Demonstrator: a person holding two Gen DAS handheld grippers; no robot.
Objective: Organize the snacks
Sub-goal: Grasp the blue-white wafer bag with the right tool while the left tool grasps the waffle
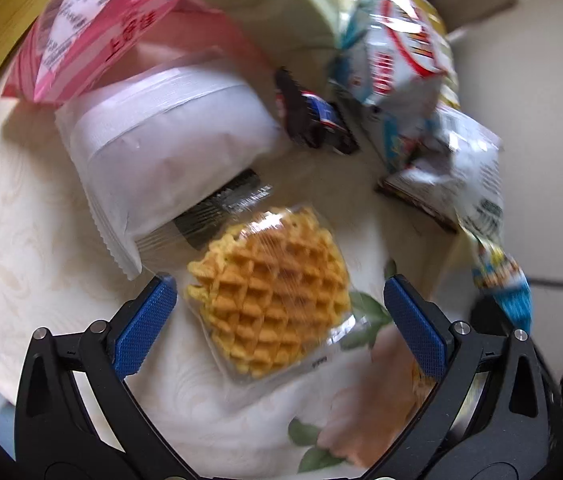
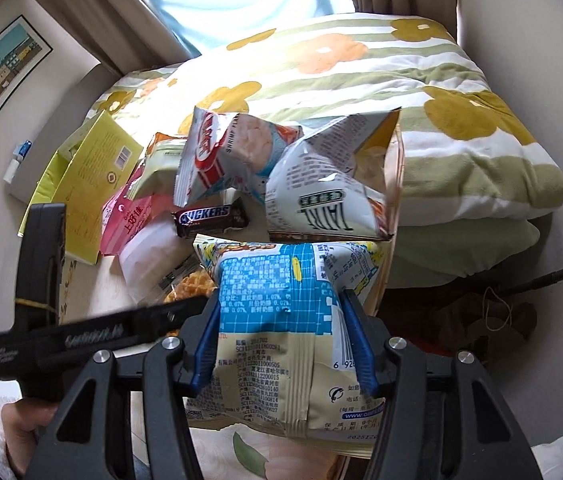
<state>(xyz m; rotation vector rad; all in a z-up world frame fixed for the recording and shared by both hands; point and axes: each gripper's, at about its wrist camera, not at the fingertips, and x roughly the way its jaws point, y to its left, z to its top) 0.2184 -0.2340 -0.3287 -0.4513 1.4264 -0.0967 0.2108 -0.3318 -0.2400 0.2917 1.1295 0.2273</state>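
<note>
- Right hand-held gripper (image 2: 281, 344) pinching the blue-and-cream snack bag (image 2: 281, 320), lifted just above the table (image 1: 21, 240) near its bed-side edge.
- Left hand-held gripper (image 1: 279, 320) spread wide, hovering over the wrapped waffle (image 1: 273, 300), pads not touching.
- Pick-up step looks underway; next probably lowering and closing on the waffle.
- Remaining snacks piled toward the far edge.

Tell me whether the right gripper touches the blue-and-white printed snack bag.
Touching. The right wrist view shows the right gripper with both blue pads pinching the snack bag.
</note>
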